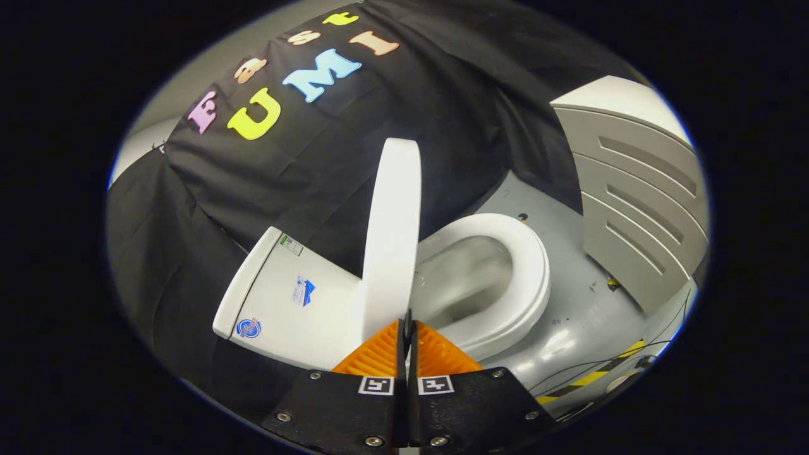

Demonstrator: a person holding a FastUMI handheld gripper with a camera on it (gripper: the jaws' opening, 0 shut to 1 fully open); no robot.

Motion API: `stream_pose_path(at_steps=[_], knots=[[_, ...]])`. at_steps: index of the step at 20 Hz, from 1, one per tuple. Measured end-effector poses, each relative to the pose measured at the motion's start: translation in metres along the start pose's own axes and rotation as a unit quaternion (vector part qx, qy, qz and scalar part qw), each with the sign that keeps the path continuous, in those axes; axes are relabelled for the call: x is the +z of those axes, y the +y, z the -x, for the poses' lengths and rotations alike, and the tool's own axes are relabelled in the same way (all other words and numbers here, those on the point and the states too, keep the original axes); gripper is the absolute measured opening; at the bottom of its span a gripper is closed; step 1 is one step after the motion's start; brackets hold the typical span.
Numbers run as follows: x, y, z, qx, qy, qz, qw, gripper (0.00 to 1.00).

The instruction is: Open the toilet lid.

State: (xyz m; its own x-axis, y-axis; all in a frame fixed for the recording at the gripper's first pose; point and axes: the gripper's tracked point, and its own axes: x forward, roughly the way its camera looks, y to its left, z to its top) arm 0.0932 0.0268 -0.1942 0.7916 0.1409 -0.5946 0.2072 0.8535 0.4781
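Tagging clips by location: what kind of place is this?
Likely a mock bathroom in a recording booth, not a real one: a toilet with its lid raised stands on a grey floor before black cloth. The claw looks shut just ahead of the lid.

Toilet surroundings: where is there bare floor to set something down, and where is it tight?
Bare grey floor lies between the toilet seat and the ribbed grey panel. Near the cables and striped tape it is cluttered. The gripper, jaws closed, sits against the raised lid; tank and black cloth crowd that side.
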Motion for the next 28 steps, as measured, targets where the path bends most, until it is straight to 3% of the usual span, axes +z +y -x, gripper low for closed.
stream_pose_path(at_steps=[19,28], knots=[[0.005,0.068,0.011,-0.025,-0.048,0.099,0.994,0.00],[0.003,0.102,0.013,-0.035,-0.075,0.162,0.983,0.00]])
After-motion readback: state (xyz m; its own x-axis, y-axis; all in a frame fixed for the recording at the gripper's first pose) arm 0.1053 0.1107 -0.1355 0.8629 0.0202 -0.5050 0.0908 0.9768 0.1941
